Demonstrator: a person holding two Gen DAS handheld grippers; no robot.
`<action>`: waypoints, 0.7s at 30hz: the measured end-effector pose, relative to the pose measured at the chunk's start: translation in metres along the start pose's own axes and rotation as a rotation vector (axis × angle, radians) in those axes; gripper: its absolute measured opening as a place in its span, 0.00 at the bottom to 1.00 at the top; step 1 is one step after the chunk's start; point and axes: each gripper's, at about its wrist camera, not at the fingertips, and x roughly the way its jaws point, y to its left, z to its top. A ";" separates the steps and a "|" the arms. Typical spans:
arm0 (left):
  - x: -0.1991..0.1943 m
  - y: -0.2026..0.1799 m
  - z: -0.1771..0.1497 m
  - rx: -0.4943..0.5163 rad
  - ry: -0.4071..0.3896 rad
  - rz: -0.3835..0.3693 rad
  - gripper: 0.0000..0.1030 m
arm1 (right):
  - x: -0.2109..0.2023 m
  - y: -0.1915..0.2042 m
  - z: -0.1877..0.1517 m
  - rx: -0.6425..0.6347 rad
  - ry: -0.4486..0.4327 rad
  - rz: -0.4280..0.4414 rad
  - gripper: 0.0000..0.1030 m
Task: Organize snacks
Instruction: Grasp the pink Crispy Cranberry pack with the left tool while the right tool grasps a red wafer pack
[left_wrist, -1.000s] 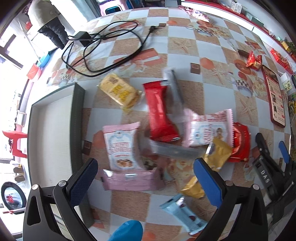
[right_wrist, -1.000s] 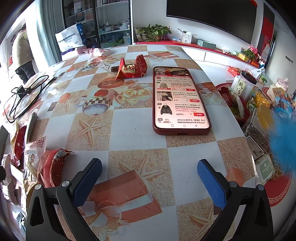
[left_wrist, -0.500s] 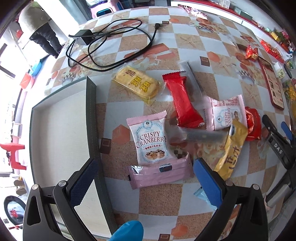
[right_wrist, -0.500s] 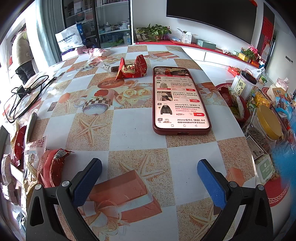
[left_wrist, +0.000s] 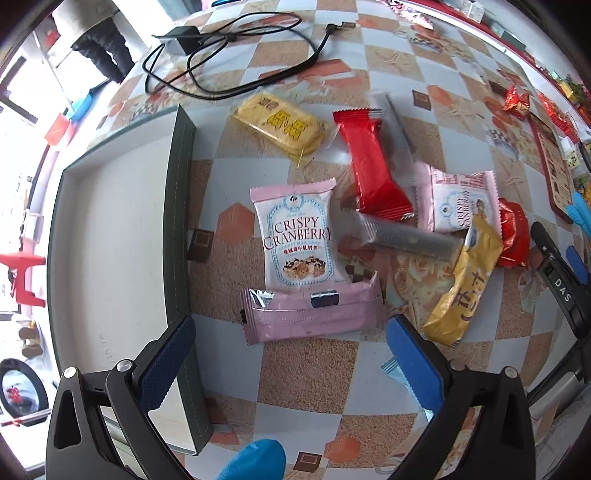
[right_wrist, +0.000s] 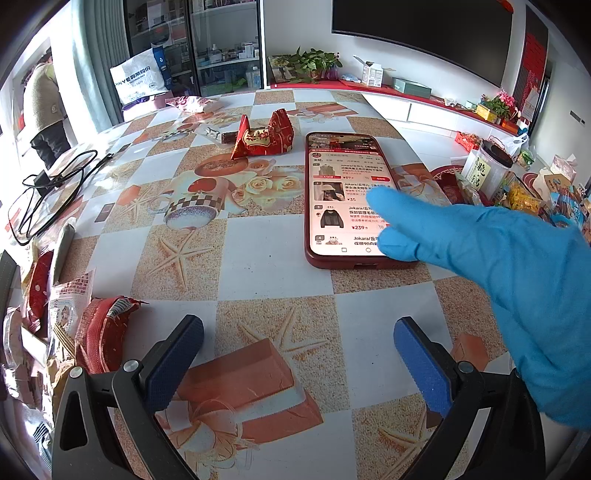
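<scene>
Several snack packs lie on the patterned tablecloth in the left wrist view: a pink wafer bar (left_wrist: 314, 314), a Crispy Cranberry pack (left_wrist: 297, 234), a red bar (left_wrist: 373, 166), a yellow cracker pack (left_wrist: 282, 125), a gold pack (left_wrist: 467, 284) and a second pink pack (left_wrist: 461, 203). An empty dark-rimmed box (left_wrist: 181, 206) sits left of them. My left gripper (left_wrist: 291, 367) hangs open just short of the pink wafer bar. My right gripper (right_wrist: 295, 362) is open over bare tablecloth, with a red pack (right_wrist: 101, 332) to its left. A blue-gloved hand (right_wrist: 491, 273) reaches over a phone (right_wrist: 347, 195).
A black charger cable (left_wrist: 236, 48) coils at the table's far side. A red foil snack (right_wrist: 262, 138) lies beyond the phone. Jars and small goods (right_wrist: 517, 184) crowd the right edge. A person stands at the far left (right_wrist: 40, 110). The right gripper shows in the left view (left_wrist: 561, 284).
The left gripper pulled back and rose, so the box and snacks show more fully. The right gripper stayed still. A blue-gloved hand came in from the right over the phone.
</scene>
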 end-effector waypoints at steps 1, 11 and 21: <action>0.001 0.000 0.000 -0.004 0.004 -0.001 1.00 | 0.000 0.000 0.000 0.000 0.000 0.000 1.00; 0.025 0.015 0.001 0.015 -0.007 -0.017 1.00 | 0.000 0.000 0.000 0.000 0.000 0.000 1.00; 0.030 0.037 0.000 0.115 -0.050 -0.114 1.00 | 0.000 0.000 0.000 0.000 0.000 0.000 1.00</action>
